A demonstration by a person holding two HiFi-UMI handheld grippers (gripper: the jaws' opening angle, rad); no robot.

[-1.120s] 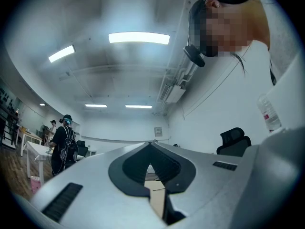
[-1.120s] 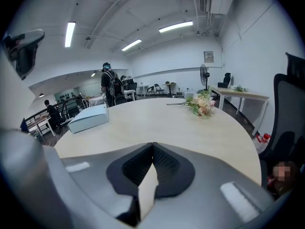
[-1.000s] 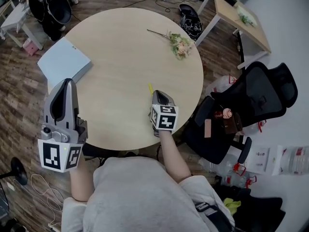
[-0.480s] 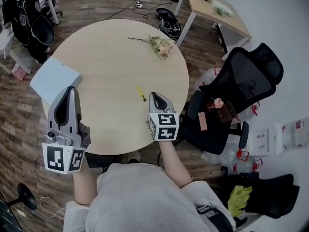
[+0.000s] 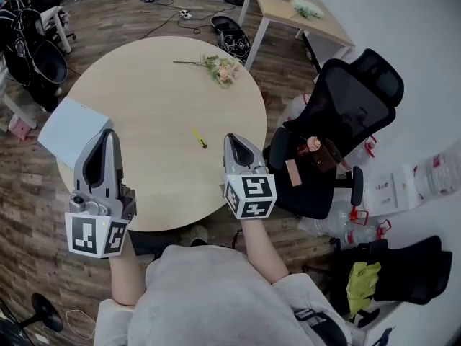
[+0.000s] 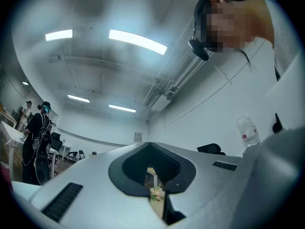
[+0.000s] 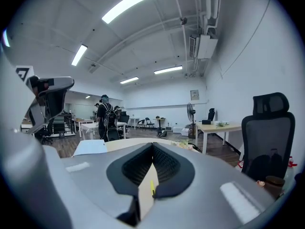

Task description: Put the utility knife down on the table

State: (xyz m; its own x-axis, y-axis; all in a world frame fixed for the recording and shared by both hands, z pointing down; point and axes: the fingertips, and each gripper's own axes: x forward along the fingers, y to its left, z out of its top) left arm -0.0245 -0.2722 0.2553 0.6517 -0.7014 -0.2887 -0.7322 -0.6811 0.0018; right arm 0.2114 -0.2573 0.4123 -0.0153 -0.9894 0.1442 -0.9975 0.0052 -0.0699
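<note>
A small yellow utility knife (image 5: pixel 199 138) lies flat on the round light-wood table (image 5: pixel 144 99), right of its middle. My right gripper (image 5: pixel 231 140) hovers just to the knife's right, near the table's edge, shut and holding nothing. In the right gripper view the knife (image 7: pixel 152 188) shows as a yellow sliver through the slit below the closed right gripper (image 7: pixel 152 145). My left gripper (image 5: pixel 106 135) is over the table's near left part, also shut and empty. In its own view the left gripper (image 6: pixel 149 143) has its jaws together.
A pale blue flat box (image 5: pixel 68 130) lies at the table's left edge. A small flower bunch (image 5: pixel 216 68) rests at the far right of the table. A black office chair (image 5: pixel 346 107) stands close on the right, with a second desk (image 5: pixel 302 13) beyond it.
The knife lay right at the right gripper's tips a second ago; a gap now separates them, with the gripper to the knife's right. The head view has swung.
</note>
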